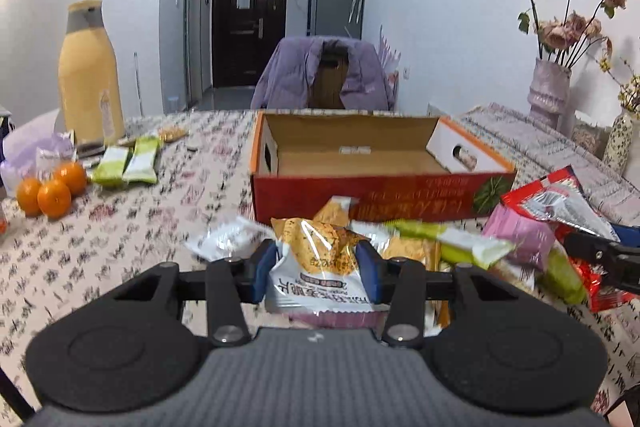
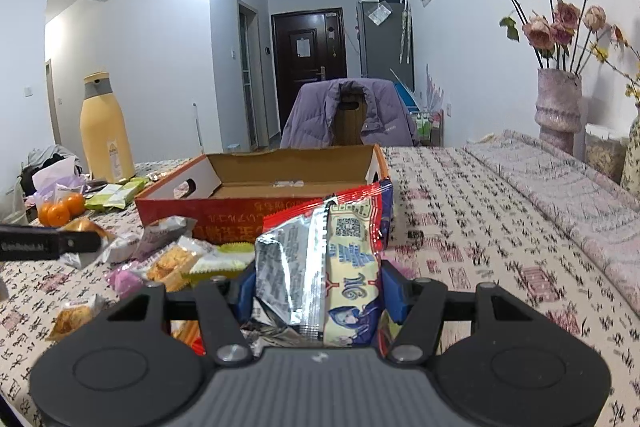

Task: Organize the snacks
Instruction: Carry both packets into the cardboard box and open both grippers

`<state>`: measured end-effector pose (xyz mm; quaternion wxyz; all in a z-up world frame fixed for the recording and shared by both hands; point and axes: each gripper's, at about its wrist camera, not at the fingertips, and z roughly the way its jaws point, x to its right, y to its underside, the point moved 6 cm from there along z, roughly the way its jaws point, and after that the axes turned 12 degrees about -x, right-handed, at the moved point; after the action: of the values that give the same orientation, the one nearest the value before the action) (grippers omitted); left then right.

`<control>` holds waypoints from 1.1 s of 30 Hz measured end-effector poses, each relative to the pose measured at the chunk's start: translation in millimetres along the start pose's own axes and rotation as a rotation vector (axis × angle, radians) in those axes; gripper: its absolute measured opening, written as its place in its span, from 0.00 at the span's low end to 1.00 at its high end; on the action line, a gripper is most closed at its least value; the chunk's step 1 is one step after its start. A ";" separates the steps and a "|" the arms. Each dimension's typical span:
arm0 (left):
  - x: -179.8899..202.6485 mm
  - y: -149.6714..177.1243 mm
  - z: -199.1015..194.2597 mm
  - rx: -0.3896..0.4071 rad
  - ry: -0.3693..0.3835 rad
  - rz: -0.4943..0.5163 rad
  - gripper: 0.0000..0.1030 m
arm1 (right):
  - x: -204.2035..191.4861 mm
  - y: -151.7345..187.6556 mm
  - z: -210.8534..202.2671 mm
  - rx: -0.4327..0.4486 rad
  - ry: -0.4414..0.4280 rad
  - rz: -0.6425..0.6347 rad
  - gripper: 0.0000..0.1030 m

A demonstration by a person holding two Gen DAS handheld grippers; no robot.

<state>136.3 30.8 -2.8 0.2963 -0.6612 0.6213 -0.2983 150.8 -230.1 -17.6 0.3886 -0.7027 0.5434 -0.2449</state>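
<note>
Two hand-held grippers, both mine, each clamp a snack in front of the open cardboard box (image 1: 360, 163): my left hand-held gripper (image 1: 316, 267) pinches an orange-and-white biscuit packet (image 1: 316, 259), my right hand-held gripper (image 2: 320, 291) grips a red-and-silver snack bag (image 2: 320, 259). More packets (image 1: 460, 247) lie on the worktop (image 1: 140, 247) before that box.

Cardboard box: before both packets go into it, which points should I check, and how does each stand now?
1. Left gripper holds the cracker packet between both fingers: ok.
2. Right gripper holds the red and silver bag: ok.
3. Cardboard box is open on top, with bare floor inside: ok.
4. Way from each packet to the box is free: ok.
5. Cracker packet is lifted free of the snack pile: cannot tell.
6. Grips are firm enough for carrying: cannot tell.
</note>
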 end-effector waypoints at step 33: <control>9.9 -146.6 121.9 0.058 -0.057 -0.135 0.44 | -6.0 -150.5 171.6 -0.041 -0.017 0.038 0.58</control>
<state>324.3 31.2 30.4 0.3120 -0.7010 0.5577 -0.3165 366.9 -160.2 5.9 0.3832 -0.7019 0.5585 -0.2204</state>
